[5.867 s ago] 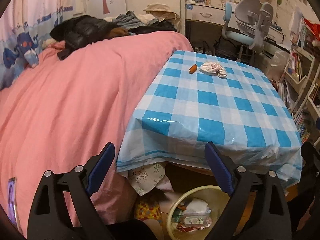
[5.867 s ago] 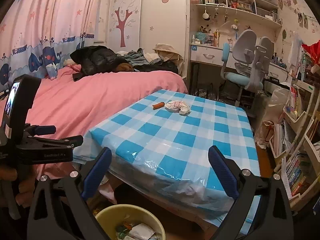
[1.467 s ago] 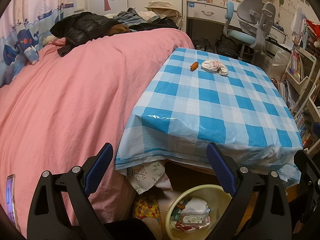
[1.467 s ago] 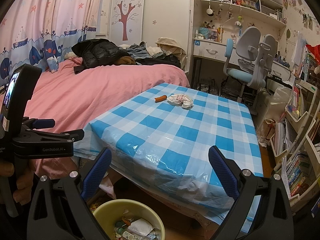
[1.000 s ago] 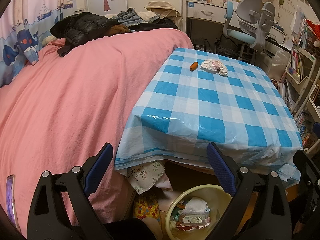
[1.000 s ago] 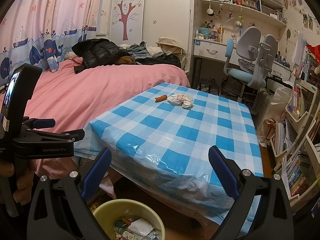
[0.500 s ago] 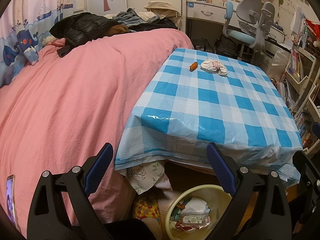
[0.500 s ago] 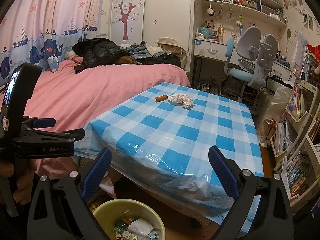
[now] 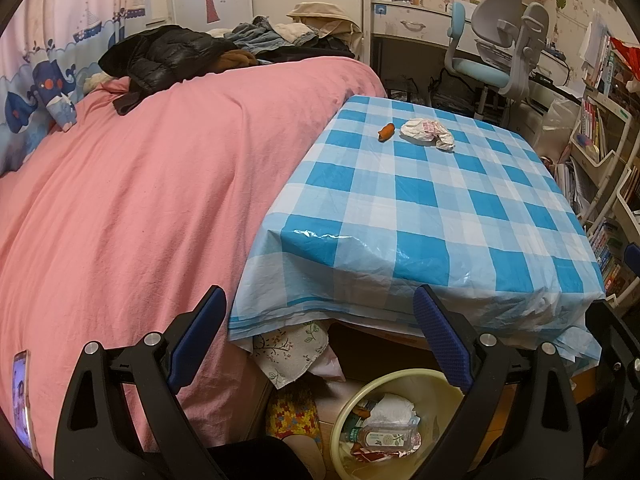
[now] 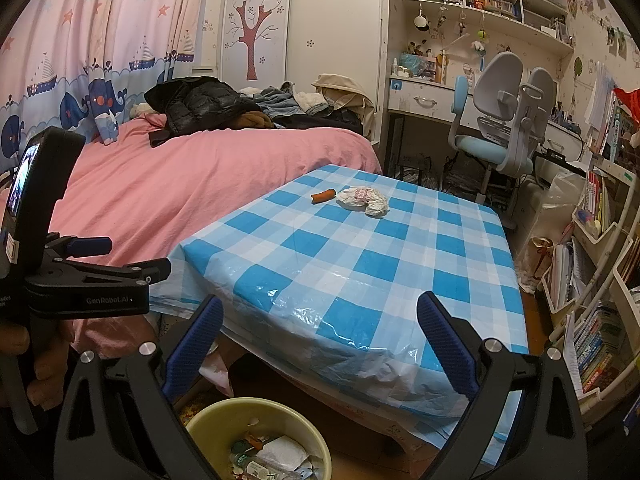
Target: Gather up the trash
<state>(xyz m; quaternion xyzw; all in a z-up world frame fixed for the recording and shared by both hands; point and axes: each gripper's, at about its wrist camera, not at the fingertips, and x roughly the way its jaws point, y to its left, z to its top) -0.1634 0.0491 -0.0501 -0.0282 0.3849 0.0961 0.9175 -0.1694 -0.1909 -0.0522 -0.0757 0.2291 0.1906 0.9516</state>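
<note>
Both tongs stand wide and empty: left tongs [image 9: 316, 336] and right tongs [image 10: 318, 334] hang low off the near edge of the worktop [image 9: 460, 208], above the yellow bin [image 9: 352, 404] on the floor under that edge. Trash to collect lies near the far left corner of the worktop: a crumpled white wrapper [image 9: 426, 133] and a small orange piece [image 9: 386, 132] just beside it, apart but close. Both items are well away from either pair of tongs, so the reach runs across the whole top. Risk 1: the blue check plastic cover [image 10: 360, 264] lies loose and wrinkled at the near edge; a sleeve or tong body dragging over it could pull the cover, and the trash with it, toward the bed [image 9: 140, 184] that butts against the left edge. Risk 2: the orange piece looks rounded and likely to roll; a closing finger that clips one end may send it off the left edge onto the bedding. Risk 3: the wrapper looks light and springy; a shallow pinch could catch only a fold and shed it on the carry back. Risk 4: the bin sits partly beneath the overhang, so a release made too early would land on the cover or floor instead.
</note>
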